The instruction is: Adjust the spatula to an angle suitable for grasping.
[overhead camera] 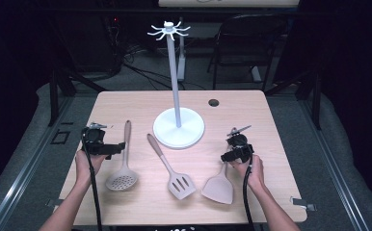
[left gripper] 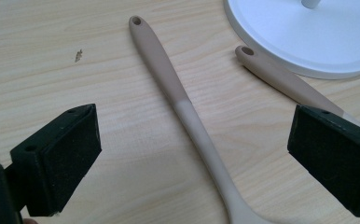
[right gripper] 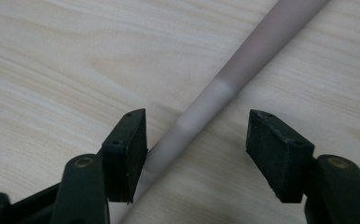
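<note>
Wooden table (overhead camera: 126,103) carries three utensils and a white rack (overhead camera: 178,126). Left forearm enters from the bottom edge, angled up and slightly outward; left gripper (overhead camera: 108,148) sits beside the skimmer (overhead camera: 123,163), level with its handle. Its jaws stand wide apart, straddling the skimmer handle (left gripper: 183,107) from above, touching nothing; whether they rest on the table cannot be told. Slotted turner (overhead camera: 170,167) lies at centre, untouched, its handle end just beside the rack base. Right forearm comes in from the bottom right, hand gripping the right gripper (overhead camera: 232,155) over the handle of the solid turner (overhead camera: 219,185). Its jaws are spread to either side of that handle (right gripper: 225,88), not yet pinching.
</note>
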The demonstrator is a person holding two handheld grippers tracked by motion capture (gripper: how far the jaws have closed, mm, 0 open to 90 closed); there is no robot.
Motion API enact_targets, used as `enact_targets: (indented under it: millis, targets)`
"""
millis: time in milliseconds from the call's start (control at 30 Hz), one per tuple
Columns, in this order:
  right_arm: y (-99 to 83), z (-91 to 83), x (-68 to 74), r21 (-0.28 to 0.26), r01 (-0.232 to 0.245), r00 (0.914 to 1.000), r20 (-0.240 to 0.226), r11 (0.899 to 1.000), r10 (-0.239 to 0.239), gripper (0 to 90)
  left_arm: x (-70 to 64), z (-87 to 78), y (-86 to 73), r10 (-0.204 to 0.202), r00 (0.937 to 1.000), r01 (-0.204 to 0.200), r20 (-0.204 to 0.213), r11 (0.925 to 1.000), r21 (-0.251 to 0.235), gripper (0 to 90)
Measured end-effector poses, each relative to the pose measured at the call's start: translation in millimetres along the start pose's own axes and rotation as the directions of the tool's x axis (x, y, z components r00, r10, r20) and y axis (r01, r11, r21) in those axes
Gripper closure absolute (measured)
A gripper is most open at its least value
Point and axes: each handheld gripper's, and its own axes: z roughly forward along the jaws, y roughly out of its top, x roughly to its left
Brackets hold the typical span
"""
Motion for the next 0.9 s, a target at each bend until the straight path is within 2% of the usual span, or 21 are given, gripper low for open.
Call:
enact_targets:
  millis: [133, 233, 300, 333, 367, 500, 567, 700, 733, 900]
  targets:
    - [-1.7, 3.0, 4.1, 0.006, 0.028, 0.9996, -0.010, 1.000, -0.028, 48.4, -1.0, 3.9, 3.2, 0.004, 1.0000, -0.004, 0.003, 0.9999, 0.011, 2.7]
    - [-2.5, 3.2, 6.3, 0.001, 0.038, 0.9993, 0.004, 0.999, -0.038, 48.6, -2.0, 6.4, 3.9, 0.005, 1.0000, -0.005, -0.004, 0.9999, 0.011, 2.8]
    - [-2.5, 3.4, 4.3, 0.007, 0.040, 0.9991, -0.012, 0.999, -0.040, 49.3, -2.5, 7.0, 4.1, 0.006, 1.0000, -0.006, -0.002, 0.9999, 0.012, 2.8]
    - [-1.2, 2.0, 3.5, 0.024, 0.048, 0.9988, 0.001, 0.999, -0.048, 49.6, -3.4, 7.0, 3.9, 0.006, 1.0000, -0.006, -0.006, 0.9999, 0.010, 2.8]
    - [-1.0, 4.1, 2.9, 0.014, 0.039, 0.9989, -0.028, 0.999, -0.039, 49.8, -3.7, 6.5, 4.1, 0.013, 0.9999, -0.012, -0.006, 0.9998, 0.017, 2.9]
    - [3.4, 5.2, 3.9, 0.036, 0.056, 0.9982, -0.022, 0.998, -0.055, 50.6, -6.7, 6.3, 3.9, 0.022, 0.9996, -0.021, -0.016, 0.9996, 0.017, 4.4]
    - [4.2, 5.4, 3.3, 0.037, 0.054, 0.9983, -0.025, 0.998, -0.053, 52.3, -8.5, 6.3, 4.1, 0.023, 0.9996, -0.023, -0.018, 0.9996, 0.013, 4.8]
    - [3.9, 6.2, 3.9, 0.019, 0.021, 0.9989, -0.043, 1.000, -0.020, 54.6, -11.3, 6.2, 4.7, 0.037, 0.9992, -0.036, -0.015, 0.9992, 0.017, 4.8]
    - [5.1, 4.9, 3.4, 0.039, 0.037, 0.9985, -0.041, 0.999, -0.035, 55.3, -10.9, 6.5, 5.0, 0.043, 0.9989, -0.043, -0.015, 0.9989, 0.017, 4.7]
    - [7.3, 3.2, 3.3, 0.056, 0.036, 0.9975, -0.062, 0.998, -0.033, 60.7, -8.4, 9.1, 4.6, 0.032, 0.9994, -0.032, -0.009, 0.9991, 0.026, 4.6]
